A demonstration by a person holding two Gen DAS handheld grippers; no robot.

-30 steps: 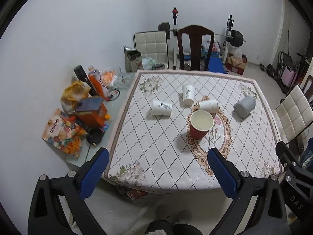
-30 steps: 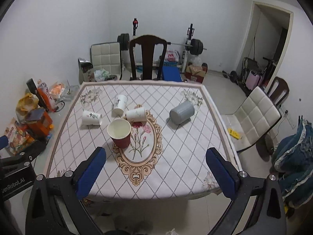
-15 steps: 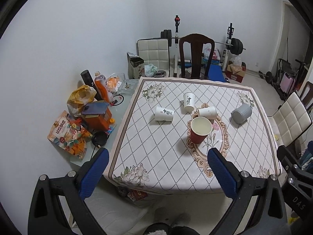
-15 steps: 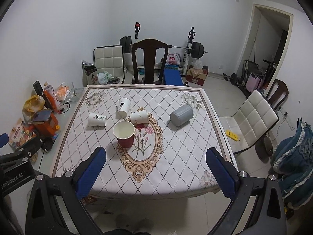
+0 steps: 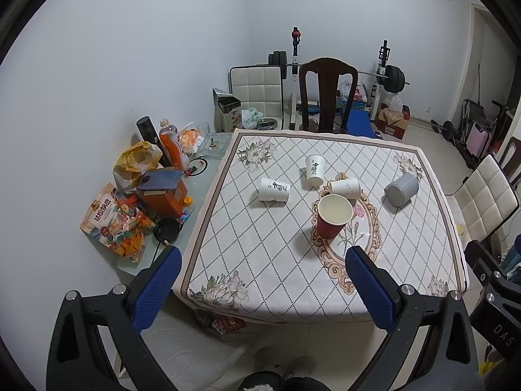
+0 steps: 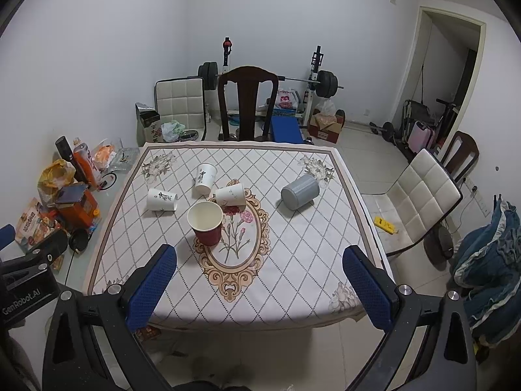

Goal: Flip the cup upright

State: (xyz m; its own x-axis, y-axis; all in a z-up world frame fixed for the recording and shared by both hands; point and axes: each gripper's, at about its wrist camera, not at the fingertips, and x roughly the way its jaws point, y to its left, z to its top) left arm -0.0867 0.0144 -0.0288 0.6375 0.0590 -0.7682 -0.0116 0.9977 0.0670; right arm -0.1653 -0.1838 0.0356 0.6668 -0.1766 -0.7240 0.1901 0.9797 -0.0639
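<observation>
Filling most of both views, the table (image 5: 228, 260) wears a white cloth with a diamond grid and a floral oval at its centre. A dark wooden chair (image 5: 327, 94) stands at its far edge, a cream padded chair (image 6: 420, 198) at its right side, and a weight rack (image 6: 317, 78) sits against the back wall. Left of the table lies a heap of snack bags and boxes (image 5: 130, 202).

The grey cup (image 6: 299, 191) lies on its side toward the right of the cloth, well apart from the others. The red cup (image 6: 206, 223) stands upright, mouth open to the ceiling, on the left rim of the oval. Just behind it a white cup (image 6: 230, 195) lies tipped over; a second printed white cup (image 6: 205, 178) lies beyond that (whether it is tilted or flat I cannot tell), and a third (image 6: 161, 200) lies on its side farther left.

The left gripper (image 5: 260, 290) hangs off the near edge with its blue pads spread wide, holding nothing. The right gripper (image 6: 260, 288) is likewise wide apart and holds nothing.
</observation>
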